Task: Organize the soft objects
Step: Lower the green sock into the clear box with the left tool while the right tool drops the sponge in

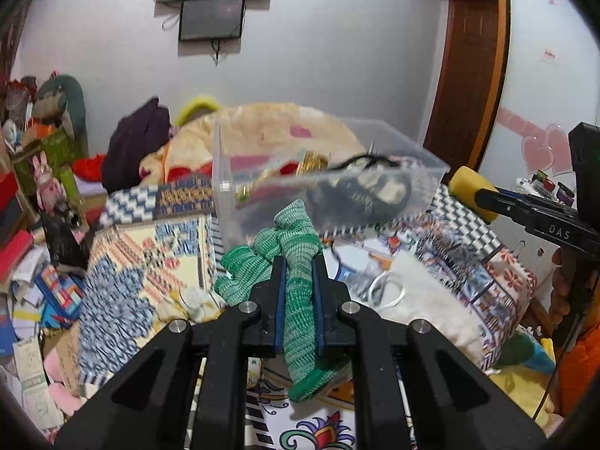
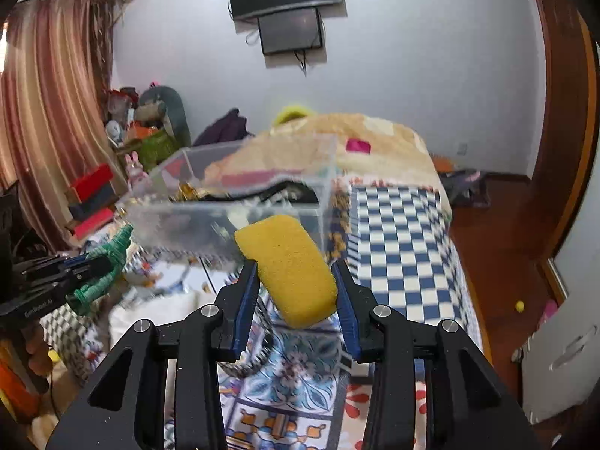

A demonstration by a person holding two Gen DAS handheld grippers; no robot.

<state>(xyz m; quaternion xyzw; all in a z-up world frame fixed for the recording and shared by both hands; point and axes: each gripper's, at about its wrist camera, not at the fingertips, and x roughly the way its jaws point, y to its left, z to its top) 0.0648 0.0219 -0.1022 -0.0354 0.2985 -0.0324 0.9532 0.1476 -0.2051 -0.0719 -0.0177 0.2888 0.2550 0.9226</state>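
Note:
My left gripper (image 1: 299, 262) is shut on a green knitted glove (image 1: 296, 258), held above the bed just in front of a clear plastic box (image 1: 375, 187). The glove also shows in the right wrist view (image 2: 108, 262). My right gripper (image 2: 296, 268) is shut on a yellow sponge (image 2: 290, 270), held up near the box (image 2: 232, 202). The sponge shows at the right in the left wrist view (image 1: 468, 191). The box holds dark and golden items, blurred.
A patterned bedspread (image 1: 131, 262) covers the bed, with a white cloth (image 1: 431, 300) and a peach blanket (image 2: 375, 138) on it. Clutter and boxes (image 1: 33, 225) stand at the left. A wooden door frame (image 2: 562, 150) is at the right.

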